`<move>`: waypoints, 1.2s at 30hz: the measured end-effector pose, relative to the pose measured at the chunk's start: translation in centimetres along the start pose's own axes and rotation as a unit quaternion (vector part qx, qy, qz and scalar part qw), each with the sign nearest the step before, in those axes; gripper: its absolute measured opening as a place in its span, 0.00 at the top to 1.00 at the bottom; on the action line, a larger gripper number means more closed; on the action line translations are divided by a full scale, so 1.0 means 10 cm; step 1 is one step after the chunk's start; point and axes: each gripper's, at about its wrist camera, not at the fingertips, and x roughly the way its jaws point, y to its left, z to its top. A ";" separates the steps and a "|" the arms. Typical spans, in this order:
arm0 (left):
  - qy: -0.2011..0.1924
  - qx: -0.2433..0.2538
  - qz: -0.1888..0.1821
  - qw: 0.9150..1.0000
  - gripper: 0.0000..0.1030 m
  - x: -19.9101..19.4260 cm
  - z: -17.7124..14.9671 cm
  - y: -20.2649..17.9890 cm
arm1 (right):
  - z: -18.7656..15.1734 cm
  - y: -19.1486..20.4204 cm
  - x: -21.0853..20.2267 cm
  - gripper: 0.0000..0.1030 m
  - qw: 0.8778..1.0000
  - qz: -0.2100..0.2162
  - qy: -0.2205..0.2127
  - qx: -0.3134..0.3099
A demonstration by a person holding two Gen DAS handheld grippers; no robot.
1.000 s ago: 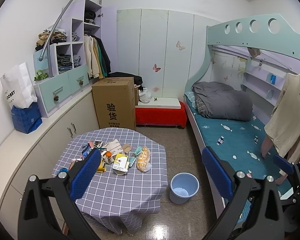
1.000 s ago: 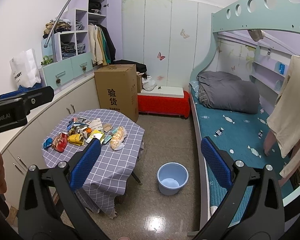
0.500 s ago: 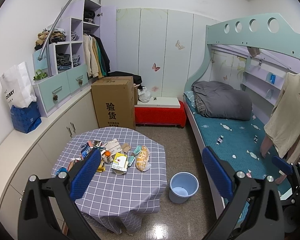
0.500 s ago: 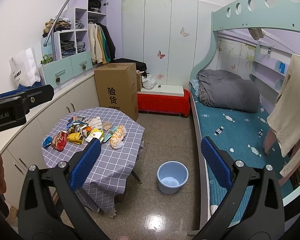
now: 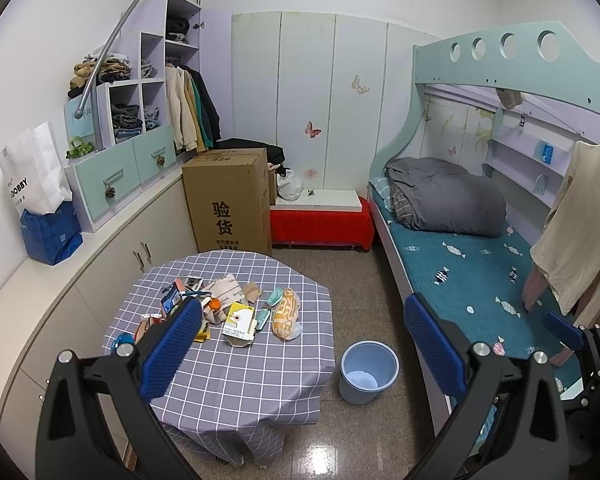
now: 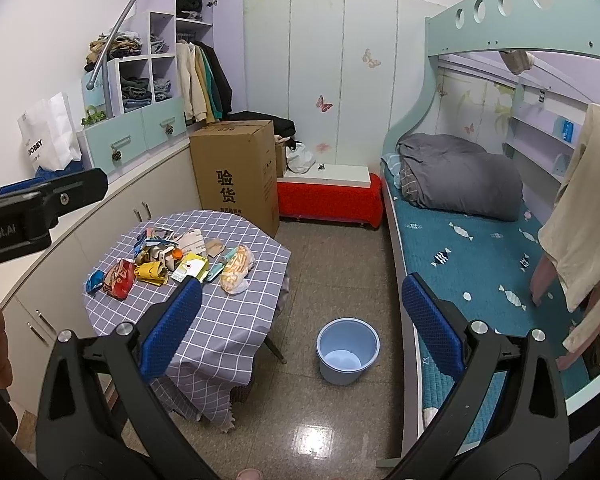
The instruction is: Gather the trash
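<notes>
A pile of trash [image 5: 228, 312] lies on a round table with a grey checked cloth [image 5: 236, 372]: wrappers, a yellow carton [image 5: 239, 322], an orange bread bag [image 5: 285, 313]. The pile also shows in the right wrist view [image 6: 172, 260]. A light blue bucket [image 5: 369, 371] stands on the floor right of the table, also in the right wrist view [image 6: 347, 350]. My left gripper [image 5: 300, 344] is open and empty, held high above the table. My right gripper [image 6: 300, 324] is open and empty, further back. The left gripper's body [image 6: 40, 204] shows at the left of the right wrist view.
A tall cardboard box [image 5: 230, 200] stands behind the table, beside a red low bench [image 5: 320, 224]. A bunk bed [image 5: 460, 256] with a grey duvet runs along the right. Cabinets and a counter [image 5: 60, 264] line the left wall. Clothes [image 5: 572, 232] hang at the right.
Both views have barely shifted; the left view has drifted slightly back from the table. Both grippers stay open and empty.
</notes>
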 end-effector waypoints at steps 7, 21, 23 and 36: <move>0.003 -0.001 0.002 1.000 0.04 0.03 0.00 0.00 | 0.00 0.01 0.02 0.05 1.000 0.001 0.002 0.000; 0.006 0.001 0.001 1.000 0.04 0.08 0.02 -0.01 | 0.04 0.03 0.14 0.05 1.000 0.003 0.011 0.000; 0.007 0.001 0.001 1.000 0.04 0.09 0.02 -0.01 | 0.05 0.03 0.15 0.05 1.000 0.003 0.012 0.000; 0.020 0.005 -0.002 1.000 0.04 0.28 0.08 -0.03 | 0.08 0.04 0.27 0.05 1.000 0.003 0.025 0.002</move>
